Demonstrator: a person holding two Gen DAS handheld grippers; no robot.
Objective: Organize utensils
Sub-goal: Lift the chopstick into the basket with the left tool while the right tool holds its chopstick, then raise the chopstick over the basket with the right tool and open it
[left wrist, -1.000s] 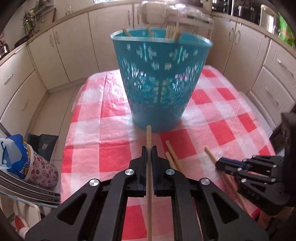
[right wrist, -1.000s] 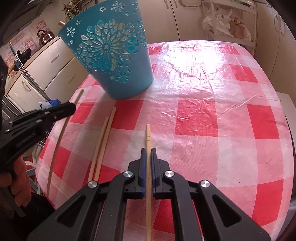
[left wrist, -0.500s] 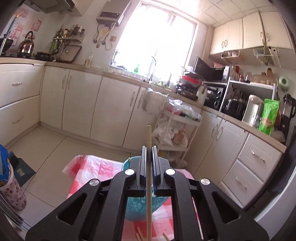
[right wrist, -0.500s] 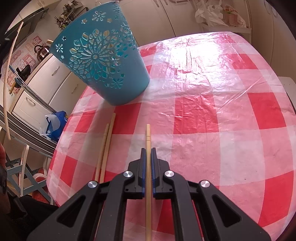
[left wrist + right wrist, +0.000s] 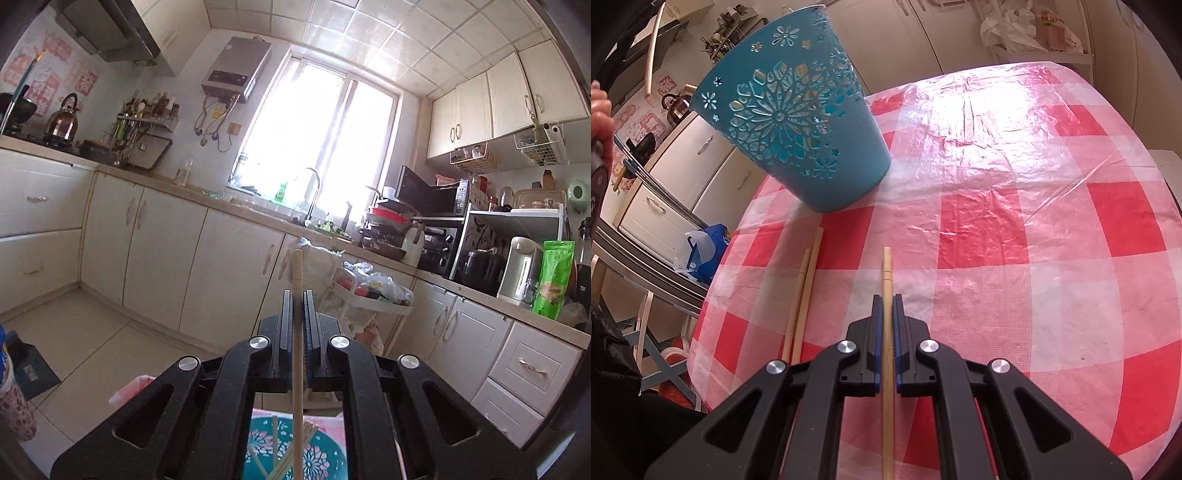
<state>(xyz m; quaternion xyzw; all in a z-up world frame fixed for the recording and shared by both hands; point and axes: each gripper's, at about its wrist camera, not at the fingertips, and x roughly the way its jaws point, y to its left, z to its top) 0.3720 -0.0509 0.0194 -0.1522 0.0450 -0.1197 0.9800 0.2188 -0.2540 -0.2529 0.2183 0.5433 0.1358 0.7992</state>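
Observation:
My left gripper point(image 5: 297, 295) is shut on a wooden chopstick point(image 5: 297, 269) and points level across the kitchen. Far below it, the open mouth of the teal cut-out basket point(image 5: 325, 458) shows between the gripper's arms, with several chopsticks inside. My right gripper point(image 5: 886, 300) is shut on another chopstick point(image 5: 887, 266) and tilts down over the red-and-white checked tablecloth point(image 5: 1015, 229). The basket point(image 5: 798, 125) stands ahead and to its left. Two loose chopsticks point(image 5: 805, 288) lie side by side on the cloth, left of the right gripper. The left-held chopstick point(image 5: 652, 48) shows at the top left corner.
Cream cabinets point(image 5: 155, 236) and a counter with a sink tap point(image 5: 314, 192) run along the far wall. A trolley with bags point(image 5: 369, 291) stands beyond the table. A person's hand point(image 5: 600, 114) is at the left edge. A folding chair point(image 5: 646, 332) stands beside the table's left edge.
My left gripper rose and tipped up with its chopstick, from facing the basket's side to looking across the kitchen above the basket's mouth. The right gripper stayed put with its chopstick.

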